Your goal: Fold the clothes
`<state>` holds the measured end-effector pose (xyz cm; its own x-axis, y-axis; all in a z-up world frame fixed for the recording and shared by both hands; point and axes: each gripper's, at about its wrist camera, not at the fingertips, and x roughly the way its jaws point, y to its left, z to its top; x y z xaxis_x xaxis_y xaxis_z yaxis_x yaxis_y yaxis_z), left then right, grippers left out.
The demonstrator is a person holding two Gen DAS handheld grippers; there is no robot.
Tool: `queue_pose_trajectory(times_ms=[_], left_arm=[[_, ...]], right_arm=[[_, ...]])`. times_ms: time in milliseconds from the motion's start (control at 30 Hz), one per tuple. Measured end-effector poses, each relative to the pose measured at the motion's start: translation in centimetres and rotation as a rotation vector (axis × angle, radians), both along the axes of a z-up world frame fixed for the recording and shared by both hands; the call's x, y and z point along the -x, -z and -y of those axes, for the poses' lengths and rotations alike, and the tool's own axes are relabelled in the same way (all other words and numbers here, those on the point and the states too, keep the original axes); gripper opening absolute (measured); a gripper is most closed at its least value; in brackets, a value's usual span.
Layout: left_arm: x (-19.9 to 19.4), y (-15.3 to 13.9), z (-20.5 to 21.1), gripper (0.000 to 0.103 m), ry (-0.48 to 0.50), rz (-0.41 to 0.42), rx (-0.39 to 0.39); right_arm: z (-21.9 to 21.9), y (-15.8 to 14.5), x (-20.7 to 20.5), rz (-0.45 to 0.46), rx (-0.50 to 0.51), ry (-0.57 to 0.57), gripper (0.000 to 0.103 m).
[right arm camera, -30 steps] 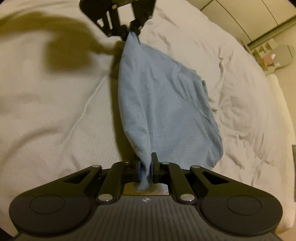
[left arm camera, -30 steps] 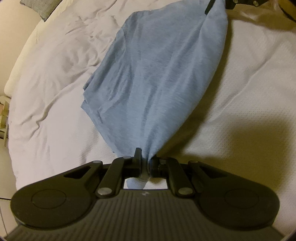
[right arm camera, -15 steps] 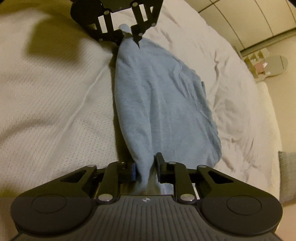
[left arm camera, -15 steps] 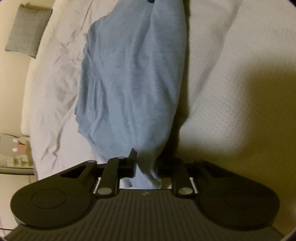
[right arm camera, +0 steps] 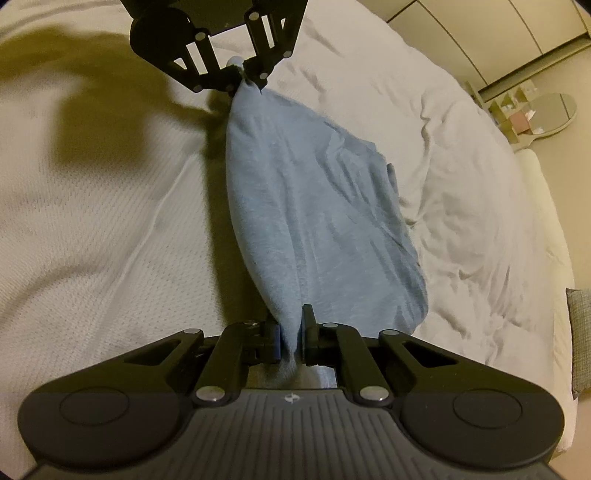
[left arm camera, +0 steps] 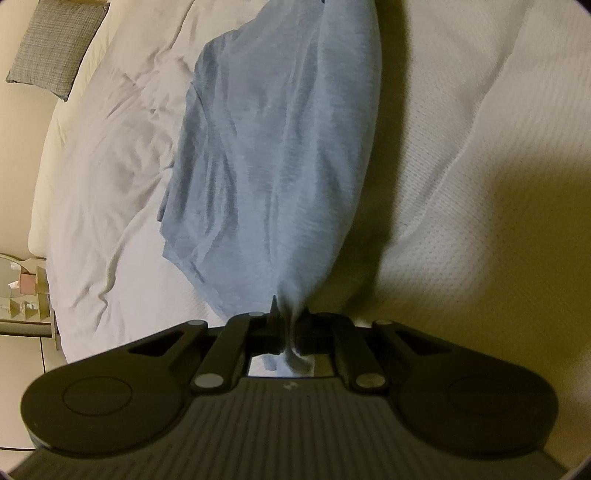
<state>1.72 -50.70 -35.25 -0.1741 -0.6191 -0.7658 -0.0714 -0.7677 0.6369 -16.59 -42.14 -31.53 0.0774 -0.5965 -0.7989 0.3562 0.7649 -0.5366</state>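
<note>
left gripper (left arm camera: 290,325) and right gripper (right arm camera: 291,339) each have fingers pinched tight on opposite ends of the blue shirt (right arm camera: 314,206), stretched lengthwise between them, sagging onto the bed (right arm camera: 110,221)

I see a wide bed under a rumpled white duvet (left arm camera: 110,155), with a textured cream cover (right arm camera: 92,206) beside it. A grey woven cushion (left arm camera: 55,44) lies at the bed's edge. Beyond stand pale panelled wardrobe doors (right arm camera: 491,33) and a small shelf with an oval mirror (right arm camera: 550,114). Warm, dim light casts heavy shadows
</note>
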Motion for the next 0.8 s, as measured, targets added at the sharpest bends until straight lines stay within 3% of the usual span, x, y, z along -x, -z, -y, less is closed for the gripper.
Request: queue_pose_trajectory(times_ms=[200, 433, 633, 800], left_arm=[[0.2, -2.8, 0.2, 0.003, 0.012, -0.011, 0.03], [0.5, -6.2, 0.5, 0.003, 0.027, -0.024, 0.066], [3.3, -12.3, 1.6, 0.003, 0.028, -0.082, 0.129], [7.5, -17.3, 3.0, 0.003, 0.029, -0.143, 0.159]], right_arm=[[0.2, -1.6, 0.2, 0.02, 0.006, 0.008, 0.007], [1.3, -6.8, 1.6, 0.061, 0.066, 0.034, 0.006], [1.9, -12.8, 4.3, 0.108, 0.124, 0.067, 0.005], [2.6, -17.2, 9.0, 0.14, 0.152, 0.114, 0.005]])
